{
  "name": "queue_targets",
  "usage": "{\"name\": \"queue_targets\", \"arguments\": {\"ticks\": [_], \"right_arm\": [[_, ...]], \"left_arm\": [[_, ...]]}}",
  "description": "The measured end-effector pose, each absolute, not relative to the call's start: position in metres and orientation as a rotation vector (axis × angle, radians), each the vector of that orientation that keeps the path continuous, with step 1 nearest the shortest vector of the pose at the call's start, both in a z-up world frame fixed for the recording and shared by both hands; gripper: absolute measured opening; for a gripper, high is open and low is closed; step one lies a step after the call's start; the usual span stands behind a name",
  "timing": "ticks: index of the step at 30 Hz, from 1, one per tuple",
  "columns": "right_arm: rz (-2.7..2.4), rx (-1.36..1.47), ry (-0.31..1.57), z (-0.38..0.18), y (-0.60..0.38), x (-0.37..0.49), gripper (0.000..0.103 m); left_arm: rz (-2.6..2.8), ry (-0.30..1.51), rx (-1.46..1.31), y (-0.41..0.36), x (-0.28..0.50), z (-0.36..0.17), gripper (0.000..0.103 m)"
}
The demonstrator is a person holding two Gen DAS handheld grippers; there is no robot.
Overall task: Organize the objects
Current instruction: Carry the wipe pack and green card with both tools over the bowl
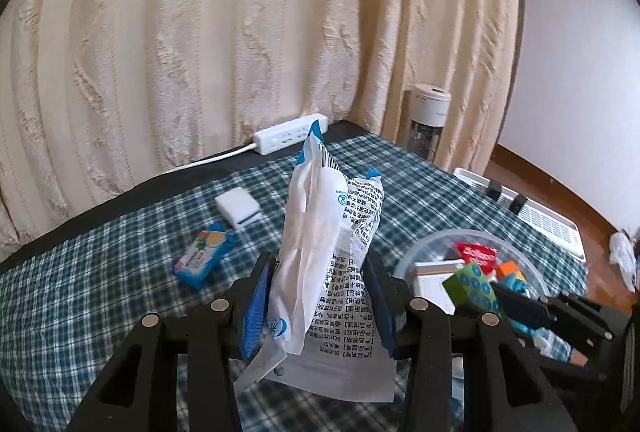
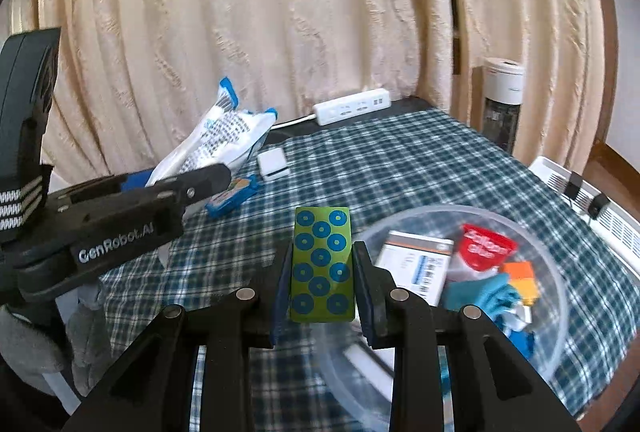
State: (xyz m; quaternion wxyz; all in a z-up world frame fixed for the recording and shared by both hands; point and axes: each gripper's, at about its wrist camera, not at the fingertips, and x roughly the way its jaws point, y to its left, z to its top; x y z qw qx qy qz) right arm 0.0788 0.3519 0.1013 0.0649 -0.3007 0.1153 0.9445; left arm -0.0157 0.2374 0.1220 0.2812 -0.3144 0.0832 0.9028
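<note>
Green block [image 2: 322, 264] pinched in downward-tilted right gripper [image 2: 322, 288] above bowl [image 2: 556, 296].

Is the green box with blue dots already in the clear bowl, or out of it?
Out. The green box is clamped between the right gripper fingers, held beside the clear bowl, not among its contents.

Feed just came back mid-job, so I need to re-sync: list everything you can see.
Packet: one, white and blue, in left gripper.
Box: one, green with blue dots, in right gripper.
Bowl: one, clear, on cloth, holding small boxes and packets.
Snack pack: one, blue, on cloth.
Small white box: one, on cloth.
Power strip: one, white, far edge.
Checked cloth: one, blue-white.
Left gripper: shut.
Right gripper: shut.
</note>
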Motion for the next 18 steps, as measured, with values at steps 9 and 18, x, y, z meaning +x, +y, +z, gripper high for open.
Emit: {"name": "queue_targets", "arguments": {"ticks": [9, 18], "right_arm": [[2.793, -0.88, 0.422, 0.092, 0.392, 0.105, 0.03], [2.704, -0.866, 0.499, 0.079, 0.437, 0.13, 0.03]], "left_arm": [[2.353, 0.293, -0.872, 0.276, 0.001, 0.109, 0.048], [2.276, 0.342, -0.903, 0.313, 0.015, 0.094, 0.048]]}}
